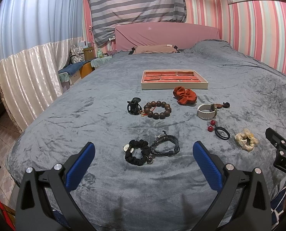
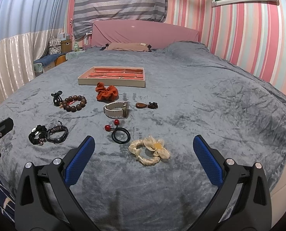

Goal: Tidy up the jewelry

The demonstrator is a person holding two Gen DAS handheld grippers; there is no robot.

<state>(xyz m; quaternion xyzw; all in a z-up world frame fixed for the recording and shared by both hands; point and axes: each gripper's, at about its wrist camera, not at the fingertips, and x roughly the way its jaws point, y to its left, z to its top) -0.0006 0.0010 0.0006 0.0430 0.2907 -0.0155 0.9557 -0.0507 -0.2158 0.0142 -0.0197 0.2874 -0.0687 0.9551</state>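
Note:
A red-lined jewelry tray [image 1: 200,85] [image 2: 112,82] with compartments lies on the grey bed. In front of it lie an orange scrunchie [image 1: 185,95] [image 2: 106,93], a wooden bead bracelet [image 1: 157,109] [image 2: 75,102], a black claw clip [image 1: 133,105], a white watch [image 1: 207,112] [image 2: 117,109], a brown pendant [image 2: 143,105], a red-ball hair tie [image 1: 220,130] [image 2: 118,132], a cream scrunchie [image 1: 246,139] [image 2: 149,152], a black scrunchie [image 1: 138,152] [image 2: 37,134] and a braided bracelet [image 1: 166,145] [image 2: 57,133]. My left gripper [image 1: 143,161] is open before the black scrunchie. My right gripper [image 2: 143,154] is open around the cream scrunchie, above it.
The grey blanket [image 1: 104,173] covers the bed. A pink headboard [image 1: 166,34] and a pillow [image 1: 154,48] are at the far end. A bedside bench with boxes [image 1: 79,61] stands at the left. The bed's edge drops off on the left.

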